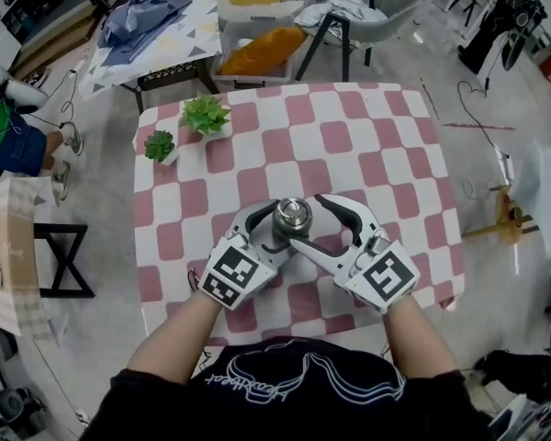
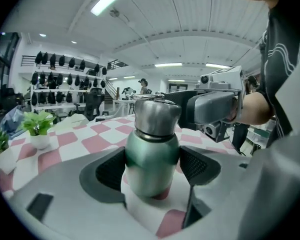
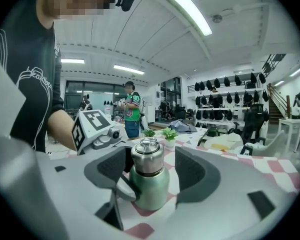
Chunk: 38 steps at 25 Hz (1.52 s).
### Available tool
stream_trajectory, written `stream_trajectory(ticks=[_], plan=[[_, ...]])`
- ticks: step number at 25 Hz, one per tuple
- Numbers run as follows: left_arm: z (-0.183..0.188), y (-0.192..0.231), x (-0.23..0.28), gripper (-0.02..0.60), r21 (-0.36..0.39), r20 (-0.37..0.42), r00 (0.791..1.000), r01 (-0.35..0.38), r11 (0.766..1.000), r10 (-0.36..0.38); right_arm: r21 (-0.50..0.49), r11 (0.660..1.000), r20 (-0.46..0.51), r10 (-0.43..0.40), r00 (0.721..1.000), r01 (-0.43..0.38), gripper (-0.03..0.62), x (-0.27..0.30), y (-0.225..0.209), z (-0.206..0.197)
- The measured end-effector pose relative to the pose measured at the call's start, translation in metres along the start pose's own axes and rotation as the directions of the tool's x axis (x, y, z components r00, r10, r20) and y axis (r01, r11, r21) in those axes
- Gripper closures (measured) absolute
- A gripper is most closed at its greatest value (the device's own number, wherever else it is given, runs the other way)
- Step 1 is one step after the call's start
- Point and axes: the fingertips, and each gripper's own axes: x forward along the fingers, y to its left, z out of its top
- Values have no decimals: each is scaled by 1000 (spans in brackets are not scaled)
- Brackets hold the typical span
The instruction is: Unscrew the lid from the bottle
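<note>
Standing upright on the pink-and-white checked tabletop (image 1: 349,145), the green bottle (image 2: 152,159) carries a brushed steel lid (image 2: 156,115) that sits fully on its neck. The head view looks straight down on that lid (image 1: 292,217), with a gripper reaching in from either side of the bottle.

The left gripper (image 1: 277,228) comes at the bottle from the person's left. In the left gripper view its jaws are closed on the green body below the lid, the dark ribbed pads (image 2: 110,169) pressing against both flanks. The bottle's base rests on the cloth.

The right gripper (image 1: 308,220) comes at the bottle from the opposite side and higher up. In the right gripper view its jaws stand wide apart at the level of the lid (image 3: 147,156) and the bottle's shoulder. A clear gap shows between the lid and the pad on that view's right, while the other pad lies close to the lid; no pressing contact can be made out there.

Two small potted plants (image 1: 206,115) in white pots stand beyond the bottle and to its left, well apart from it.
</note>
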Motion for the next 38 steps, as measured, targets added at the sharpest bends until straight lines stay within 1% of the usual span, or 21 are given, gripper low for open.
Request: stream_trajectory(ticks=[4,6,8,13,19,24,27,30,34,38], plan=[[0,2,1,238,-42,3,995,-104,994,104,7,999,2,-32,999,32,286,4,2,-1],[-1,1,0,238,-60,7,990,-139,988,140,6,999,-4,-43,999,43,292,6,4,-2],[-1,2,-1,238,-70,8,987,-160,985,161,8,998,-1,-56,998,56,308,8,3,-2],[0,2,0,238,-83,8,984,-179,980,180,-3,998,-6,-69,998,69,344,11,2,-3],[0,3,0,238,-75,17,986,-162,984,164,-12,998,-5,-57,998,57,356,13,3,-2],[0,2,-1,238,-43,37,994,-105,994,106,-21,1000,-11,-18,1000,18,358,14,4,-2],[1,1,-1,238,-7,60,998,-36,999,37,-20,1000,-10,21,1000,-21,358,14,4,-1],[2,1,-1,238,31,73,996,45,998,-47,-20,998,-11,66,998,-66,358,13,3,-1],[2,-1,-1,238,77,70,986,143,987,-149,-43,990,-23,131,991,-132,358,13,2,-2],[3,-1,0,238,128,49,964,252,959,-260,-80,977,-42,195,980,-198,358,13,1,-1]])
